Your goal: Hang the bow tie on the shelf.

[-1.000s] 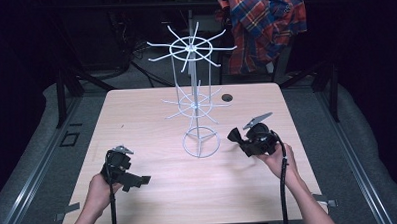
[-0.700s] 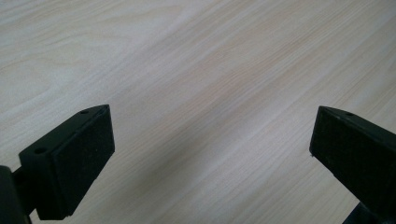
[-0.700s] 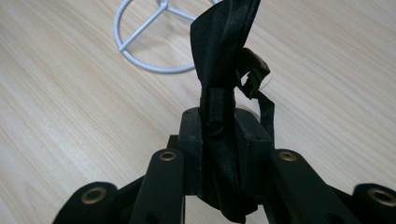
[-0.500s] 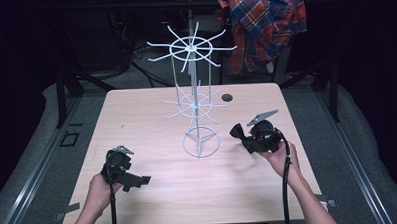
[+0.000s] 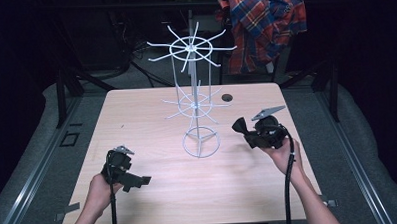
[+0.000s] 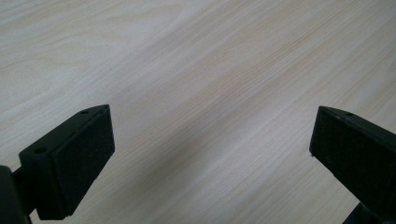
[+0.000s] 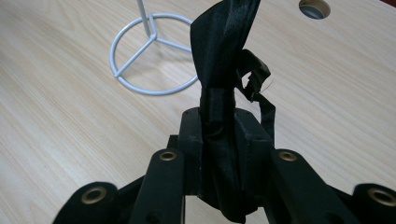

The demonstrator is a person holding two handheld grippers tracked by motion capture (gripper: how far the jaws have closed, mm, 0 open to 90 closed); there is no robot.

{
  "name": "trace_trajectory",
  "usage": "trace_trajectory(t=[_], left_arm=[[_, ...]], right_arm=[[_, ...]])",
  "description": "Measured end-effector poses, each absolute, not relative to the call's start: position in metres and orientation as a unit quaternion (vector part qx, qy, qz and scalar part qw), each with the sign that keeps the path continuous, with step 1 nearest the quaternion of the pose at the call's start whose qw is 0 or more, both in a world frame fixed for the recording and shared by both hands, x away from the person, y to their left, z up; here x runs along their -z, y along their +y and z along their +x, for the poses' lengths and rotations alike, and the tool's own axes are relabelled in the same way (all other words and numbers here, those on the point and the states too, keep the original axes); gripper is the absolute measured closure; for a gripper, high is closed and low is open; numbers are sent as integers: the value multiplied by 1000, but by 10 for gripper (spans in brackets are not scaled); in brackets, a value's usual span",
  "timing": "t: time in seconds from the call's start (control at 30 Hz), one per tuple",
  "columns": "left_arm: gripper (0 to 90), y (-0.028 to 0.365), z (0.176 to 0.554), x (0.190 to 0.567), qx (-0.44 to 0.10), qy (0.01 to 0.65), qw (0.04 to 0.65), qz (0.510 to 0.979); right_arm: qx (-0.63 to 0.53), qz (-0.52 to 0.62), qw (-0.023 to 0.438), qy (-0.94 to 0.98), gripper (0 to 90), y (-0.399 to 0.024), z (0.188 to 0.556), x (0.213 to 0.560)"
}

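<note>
A white wire display rack (image 5: 194,107) stands mid-table on a ring base (image 5: 201,143), with bare spokes at two levels. Right of the base, my right gripper (image 5: 251,135) is shut on a black bow tie (image 5: 241,126). In the right gripper view the bow tie (image 7: 224,46) sticks up from the closed jaws of this gripper (image 7: 219,126), its strap and clasp (image 7: 254,79) hanging beside it, and the ring base (image 7: 154,51) lies just beyond. My left gripper (image 5: 134,180) rests low at the table's front left. Its jaws stand wide apart over bare wood (image 6: 210,135).
A plaid shirt (image 5: 263,24) hangs behind the table at the back right. A round cable hole (image 5: 227,97) sits in the tabletop behind the rack, also near the top edge of the right gripper view (image 7: 314,7). Light wooden table (image 5: 136,119), dark surroundings.
My right gripper has shifted slightly up and away with the bow tie still in it. The left gripper has not moved.
</note>
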State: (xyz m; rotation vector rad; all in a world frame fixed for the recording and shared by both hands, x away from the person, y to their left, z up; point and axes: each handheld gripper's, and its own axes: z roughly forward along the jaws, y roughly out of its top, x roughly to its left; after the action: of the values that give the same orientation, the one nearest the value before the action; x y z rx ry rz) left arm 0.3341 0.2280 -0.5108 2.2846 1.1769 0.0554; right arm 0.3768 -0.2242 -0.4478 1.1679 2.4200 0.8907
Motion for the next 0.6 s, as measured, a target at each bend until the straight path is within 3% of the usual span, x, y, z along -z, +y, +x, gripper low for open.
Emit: trace_trajectory(t=[0.6], left_arm=[[2, 228, 333, 510, -23, 439, 280, 854]], right_arm=[[-310, 410, 163, 842, 746, -208, 386, 441]])
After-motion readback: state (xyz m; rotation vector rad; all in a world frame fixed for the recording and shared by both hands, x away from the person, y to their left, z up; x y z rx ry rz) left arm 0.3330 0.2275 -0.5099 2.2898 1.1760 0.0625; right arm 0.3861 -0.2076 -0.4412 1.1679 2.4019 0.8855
